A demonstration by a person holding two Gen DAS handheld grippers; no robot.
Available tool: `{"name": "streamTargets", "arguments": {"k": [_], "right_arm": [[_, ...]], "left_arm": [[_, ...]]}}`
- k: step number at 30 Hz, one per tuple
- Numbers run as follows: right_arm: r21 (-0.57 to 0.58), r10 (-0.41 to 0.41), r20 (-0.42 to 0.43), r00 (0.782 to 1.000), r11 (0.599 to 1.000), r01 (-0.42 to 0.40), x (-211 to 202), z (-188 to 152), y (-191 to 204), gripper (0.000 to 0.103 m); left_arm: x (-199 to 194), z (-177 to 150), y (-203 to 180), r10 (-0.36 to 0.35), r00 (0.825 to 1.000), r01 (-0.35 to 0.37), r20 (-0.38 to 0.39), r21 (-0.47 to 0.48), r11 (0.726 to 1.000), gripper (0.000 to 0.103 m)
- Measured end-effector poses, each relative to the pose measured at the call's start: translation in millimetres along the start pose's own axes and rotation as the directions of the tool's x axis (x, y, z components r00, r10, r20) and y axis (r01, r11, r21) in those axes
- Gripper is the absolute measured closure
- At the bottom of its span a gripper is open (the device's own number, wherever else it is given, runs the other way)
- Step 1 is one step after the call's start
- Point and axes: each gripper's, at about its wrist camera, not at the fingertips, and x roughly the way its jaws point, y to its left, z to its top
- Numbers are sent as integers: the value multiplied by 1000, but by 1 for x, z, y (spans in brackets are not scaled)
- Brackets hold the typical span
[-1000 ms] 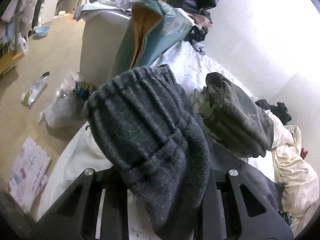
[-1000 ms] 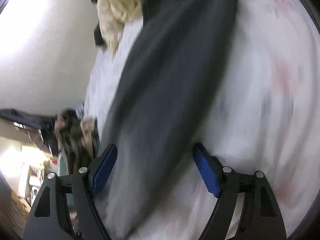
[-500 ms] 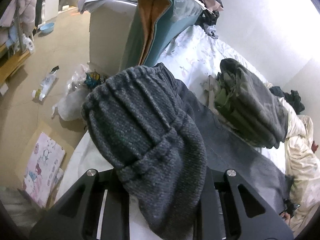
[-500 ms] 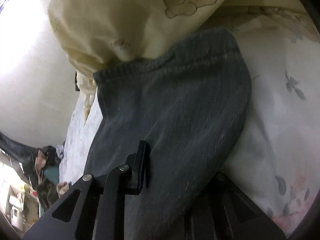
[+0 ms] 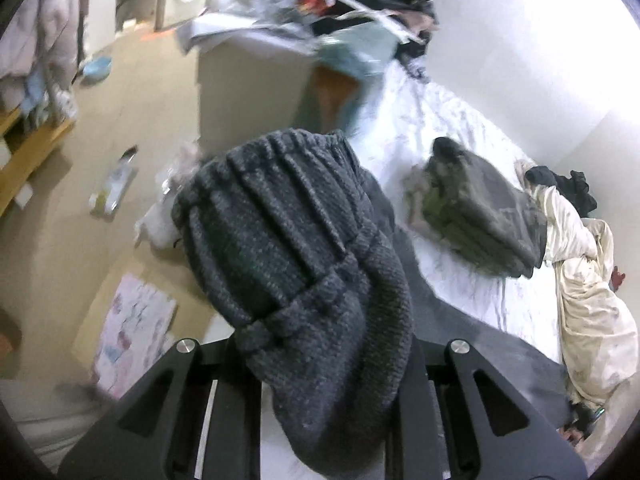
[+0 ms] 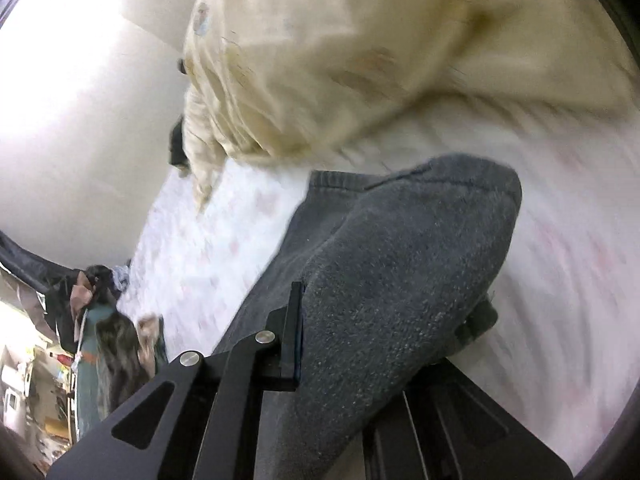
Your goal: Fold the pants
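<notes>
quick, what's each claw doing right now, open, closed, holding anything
Left claw: closed on the waistband end of the grey pants.
Right claw: closed on the pants' leg end, near the cuff.

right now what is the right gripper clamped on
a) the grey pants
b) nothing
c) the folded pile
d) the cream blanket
a: in the right wrist view the right gripper has its jaws shut on the grey pants, whose hem end bunches up over the fingers, while the cream blanket lies apart beyond it on the bed.
</notes>
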Motion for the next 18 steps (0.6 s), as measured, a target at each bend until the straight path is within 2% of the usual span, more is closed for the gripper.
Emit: {"name": "streamTargets", "arguments": {"k": [7, 9, 10, 11, 12, 14, 15, 16, 17, 18], "right_arm": [[182, -118, -128, 985, 973, 141, -76, -67, -50, 99], [158, -187, -161, 969, 964, 213, -87, -77, -53, 99], [156, -197, -187, 962, 961, 227, -84, -77, -53, 98], [107, -252, -244, 936, 953, 284, -75, -77, -51, 95], [16, -339, -300, 892, 933, 360, -63, -79, -48, 85], [-63, -478, -316, 820, 873, 484, -60, -84, -53, 75], [-70, -525, -302, 796, 845, 531, -63, -81, -55, 64], [-100, -592, -268, 760, 802, 589, -66, -78, -54, 55], [-142, -669, -215, 711, 742, 655, -70, -74, -51, 39], [-186, -740, -133, 660, 673, 716, -76, -70, -46, 34]], "left_arm": [[-51, -10, 67, 13, 998, -11, -60, 33, 999, 88], [-53, -17, 78, 10, 997, -8, -78, 24, 1000, 88], [-49, -21, 80, 20, 995, -17, -93, 24, 1000, 88], [-42, -26, 79, 44, 992, -39, -115, 46, 998, 87], [-33, -33, 78, 79, 988, -69, -132, 81, 994, 87], [-23, -44, 81, 115, 981, -102, -154, 92, 991, 87], [-18, -49, 83, 127, 979, -114, -158, 85, 990, 87], [-16, -52, 85, 136, 978, -125, -157, 81, 989, 87], [-15, -54, 87, 141, 977, -130, -158, 82, 988, 87], [-14, -55, 89, 139, 977, -128, -162, 80, 989, 87]]}}
